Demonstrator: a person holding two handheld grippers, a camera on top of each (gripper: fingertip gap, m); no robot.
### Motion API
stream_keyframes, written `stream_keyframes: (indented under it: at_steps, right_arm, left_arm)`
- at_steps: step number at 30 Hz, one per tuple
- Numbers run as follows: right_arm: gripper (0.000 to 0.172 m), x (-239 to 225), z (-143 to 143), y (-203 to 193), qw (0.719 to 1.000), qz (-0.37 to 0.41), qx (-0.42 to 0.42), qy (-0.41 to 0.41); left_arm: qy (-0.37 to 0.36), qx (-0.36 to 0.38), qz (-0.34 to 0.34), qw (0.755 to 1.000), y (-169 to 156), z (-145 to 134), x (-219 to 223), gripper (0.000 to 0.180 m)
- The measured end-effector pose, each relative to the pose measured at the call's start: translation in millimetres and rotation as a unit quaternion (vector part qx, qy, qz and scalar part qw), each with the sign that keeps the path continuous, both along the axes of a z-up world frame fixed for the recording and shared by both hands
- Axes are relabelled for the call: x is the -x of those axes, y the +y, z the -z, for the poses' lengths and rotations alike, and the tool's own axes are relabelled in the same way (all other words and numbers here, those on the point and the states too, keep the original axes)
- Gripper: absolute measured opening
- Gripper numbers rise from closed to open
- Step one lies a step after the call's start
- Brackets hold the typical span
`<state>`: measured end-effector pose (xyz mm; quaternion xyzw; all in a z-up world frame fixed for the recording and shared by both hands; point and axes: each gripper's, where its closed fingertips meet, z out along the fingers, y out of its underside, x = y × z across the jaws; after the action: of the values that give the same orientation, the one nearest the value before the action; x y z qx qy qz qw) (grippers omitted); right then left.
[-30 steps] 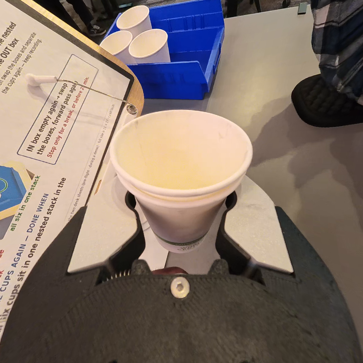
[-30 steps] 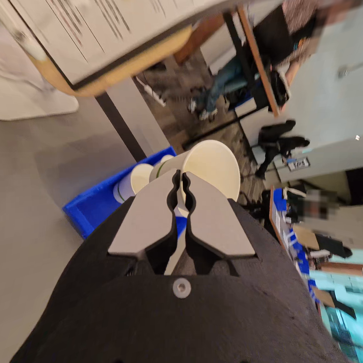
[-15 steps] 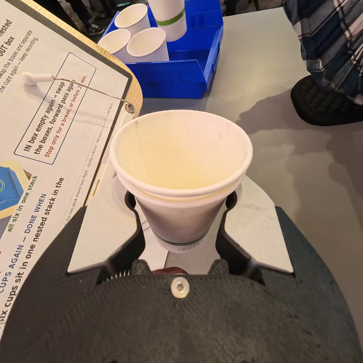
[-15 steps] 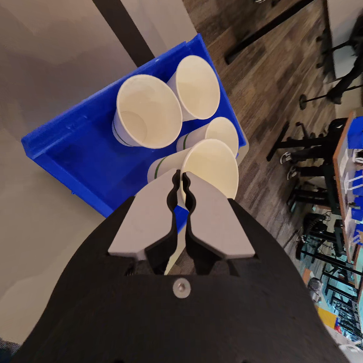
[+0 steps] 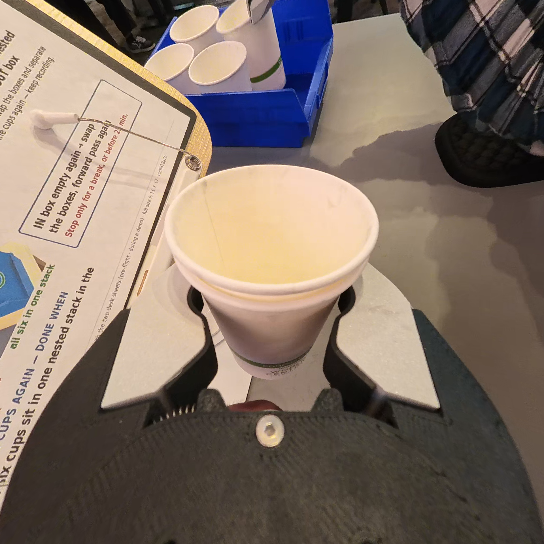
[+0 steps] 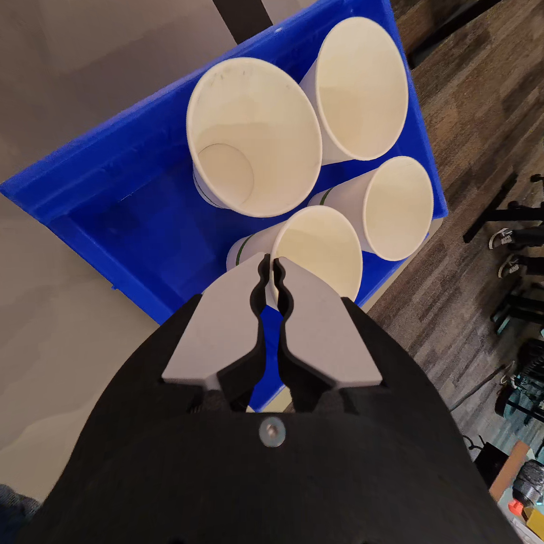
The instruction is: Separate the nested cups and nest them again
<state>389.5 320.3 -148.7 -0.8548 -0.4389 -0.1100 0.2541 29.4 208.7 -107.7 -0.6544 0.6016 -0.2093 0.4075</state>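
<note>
White paper is what everything here is made of: a nested stack of cups [image 5: 270, 265] with a green band and printed lettering near its base is sitting upright between the wide-spread fingers of the left hand-held gripper [image 5: 270, 297], pads pressing its sides. The right hand-held gripper [image 6: 270, 262] is clenching the rim wall of a single cup [image 6: 318, 250] over the blue bin [image 6: 117, 206], where three more cups [image 6: 253, 135] are standing. A printed instruction sheet [image 5: 73, 176] is lying on the grey surface [image 5: 441, 265] beside the stack.
</note>
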Motion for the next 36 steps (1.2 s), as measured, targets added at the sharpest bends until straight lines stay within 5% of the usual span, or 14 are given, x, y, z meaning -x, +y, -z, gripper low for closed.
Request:
stream_keyframes:
  at_steps: [36]
  right_arm:
    - [0.003, -9, 17, 3, 0.999, 0.019, 0.024, 0.022]
  left_arm:
    - [0.001, 0.002, 0.004, 1.0, -2, 3, -3, 0.091]
